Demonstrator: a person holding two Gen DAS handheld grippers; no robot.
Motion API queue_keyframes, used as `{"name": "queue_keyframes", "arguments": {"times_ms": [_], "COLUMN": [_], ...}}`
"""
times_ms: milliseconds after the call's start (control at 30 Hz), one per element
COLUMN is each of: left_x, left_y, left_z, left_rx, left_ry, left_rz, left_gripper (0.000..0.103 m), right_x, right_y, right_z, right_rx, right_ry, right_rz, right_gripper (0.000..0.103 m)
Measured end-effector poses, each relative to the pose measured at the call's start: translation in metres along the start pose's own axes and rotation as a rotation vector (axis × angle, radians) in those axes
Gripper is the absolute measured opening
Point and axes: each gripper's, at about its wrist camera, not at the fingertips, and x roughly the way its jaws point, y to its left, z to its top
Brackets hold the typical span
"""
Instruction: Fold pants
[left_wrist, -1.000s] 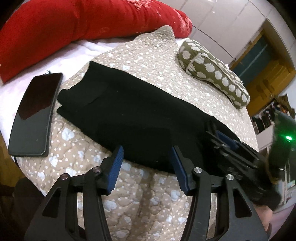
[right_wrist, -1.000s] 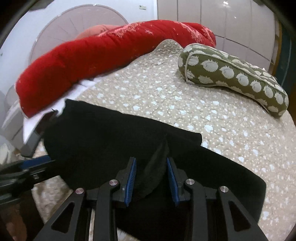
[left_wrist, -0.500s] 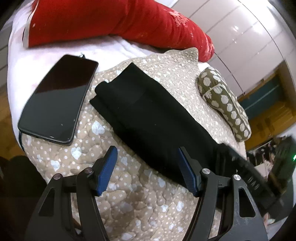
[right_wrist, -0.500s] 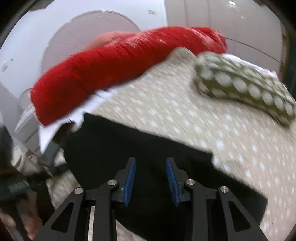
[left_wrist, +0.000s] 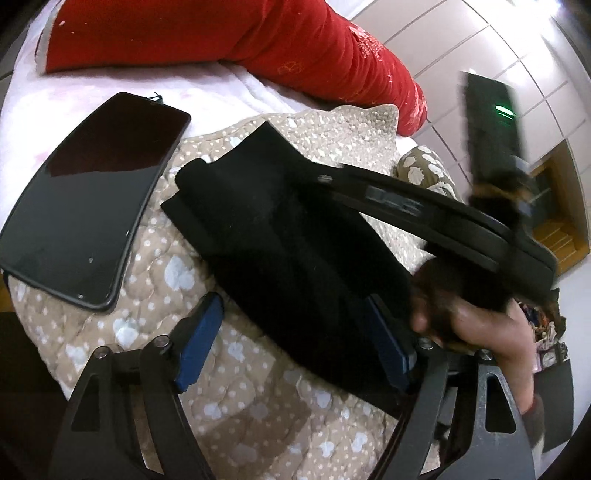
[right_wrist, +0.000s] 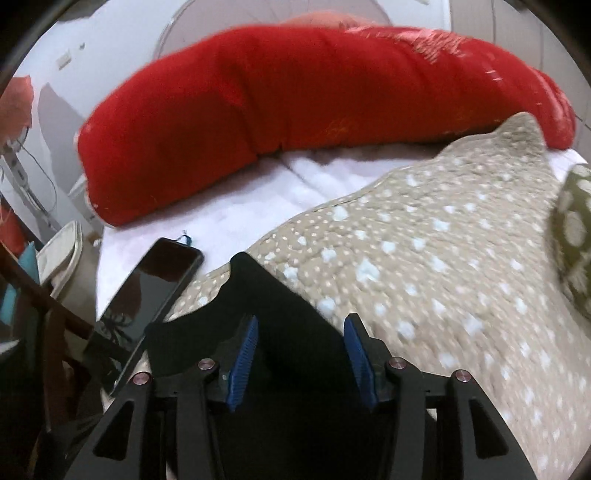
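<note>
Black pants (left_wrist: 295, 254) lie folded on spotty quilt (left_wrist: 229, 398), beside phone (left_wrist: 88, 218). Left gripper (left_wrist: 291, 347) wide apart, just been opening, holds nothing. Right gripper (right_wrist: 301, 363) apart, just been opening over pants, grips nothing.

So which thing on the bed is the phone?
Find the long red pillow at the bed's far edge, then the white sheet just below it. The flat, glossy black rectangular phone lies there, partly on the beige dotted quilt, beside the folded black pants. It alone is shiny and hard.
</note>
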Motion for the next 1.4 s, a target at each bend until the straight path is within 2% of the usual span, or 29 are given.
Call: {"name": "queue_keyframes", "arguments": {"times_ms": [67, 133, 167, 200, 233, 267, 400, 533, 633, 700, 733, 833, 900, 967, 1000, 1033, 1067, 1100, 1200, 1300, 1367, 1400], "left_x": [0.001, 0.002, 0.002, 0.002, 0.001, 0.000, -0.034, -0.059, -0.050, -0.036, -0.027, 0.000, 0.008, -0.005, -0.010, -0.022, -0.027, -0.037, -0.049, -0.043, -0.040, -0.040], "left_y": [0.001, 0.000, 0.000, -0.002, -0.004, -0.007, -0.046, -0.105, -0.142, -0.162, -0.168, -0.173, -0.170, -0.167, -0.167, -0.165, -0.164, -0.162, -0.146, -0.138, -0.126, -0.122], "left_z": [0.001, 0.003, 0.004, 0.005, 0.006, 0.007, -0.002, -0.034, -0.069, -0.098, -0.110, -0.134, -0.140, -0.138, -0.135, -0.128, -0.123, -0.120, -0.093, -0.074, -0.066, -0.063], "left_rx": [-0.004, 0.000, 0.004, 0.011, 0.026, 0.043, 0.206, 0.431, 0.553, 0.648, 0.679, 0.712, 0.712, 0.727, 0.733, 0.735, 0.730, 0.721, 0.687, 0.648, 0.598, 0.579], "left_ry": [-0.003, -0.015, -0.015, -0.020, -0.011, -0.003, -0.108, -0.137, -0.049, 0.025, 0.065, 0.188, 0.229, 0.196, 0.180, 0.155, 0.141, 0.120, 0.049, 0.022, 0.039, 0.046], "left_rz": [-0.005, -0.013, -0.015, -0.020, -0.018, -0.010, -0.023, -0.089, -0.158, -0.170, -0.179, -0.169, -0.137, -0.130, -0.126, -0.131, -0.138, -0.145, -0.121, -0.061, -0.027, -0.020], "left_gripper": [0.079, 0.078, 0.075, 0.068, 0.045, 0.032, 0.030, 0.030, 0.030, 0.030, 0.030, 0.030, 0.030, 0.030, 0.030, 0.030, 0.030, 0.030, 0.030, 0.030, 0.030, 0.030], "right_x": [0.014, 0.015, 0.011, 0.001, -0.007, -0.020, -0.094, -0.165, -0.208, -0.225, -0.227, -0.228, -0.229, -0.238, -0.240, -0.240, -0.237, -0.232, -0.216, -0.180, -0.166, -0.164], "right_y": [-0.002, -0.002, -0.002, -0.002, -0.005, -0.008, -0.025, -0.050, -0.077, -0.092, -0.098, -0.120, -0.133, -0.142, -0.143, -0.144, -0.143, -0.141, -0.130, -0.123, -0.115, -0.110], "right_z": [0.000, -0.002, -0.004, -0.007, -0.009, -0.012, -0.035, -0.072, -0.120, -0.163, -0.180, -0.235, -0.264, -0.280, -0.286, -0.287, -0.285, -0.281, -0.261, -0.227, -0.213, -0.208], "right_rx": [0.027, 0.040, 0.048, 0.057, 0.069, 0.090, 0.162, 0.238, 0.335, 0.403, 0.443, 0.598, 0.705, 0.767, 0.801, 0.820, 0.835, 0.841, 0.813, 0.751, 0.713, 0.690], "right_ry": [0.012, -0.011, -0.024, -0.052, -0.073, -0.101, -0.261, -0.396, -0.462, -0.458, -0.444, -0.400, -0.395, -0.424, -0.457, -0.473, -0.482, -0.491, -0.485, -0.380, -0.356, -0.370], "right_rz": [0.050, 0.076, 0.092, 0.105, 0.117, 0.132, 0.143, 0.106, 0.072, 0.001, -0.028, -0.119, -0.150, -0.117, -0.068, -0.030, 0.010, 0.057, 0.102, 0.066, 0.016, 0.010], "right_gripper": [0.043, 0.021, 0.019, 0.015, 0.014, 0.013, 0.013, 0.012, 0.011, 0.004, 0.004, 0.004, 0.004, 0.010, 0.024, 0.048, 0.056, 0.057, 0.057, 0.057, 0.045, 0.028]}}
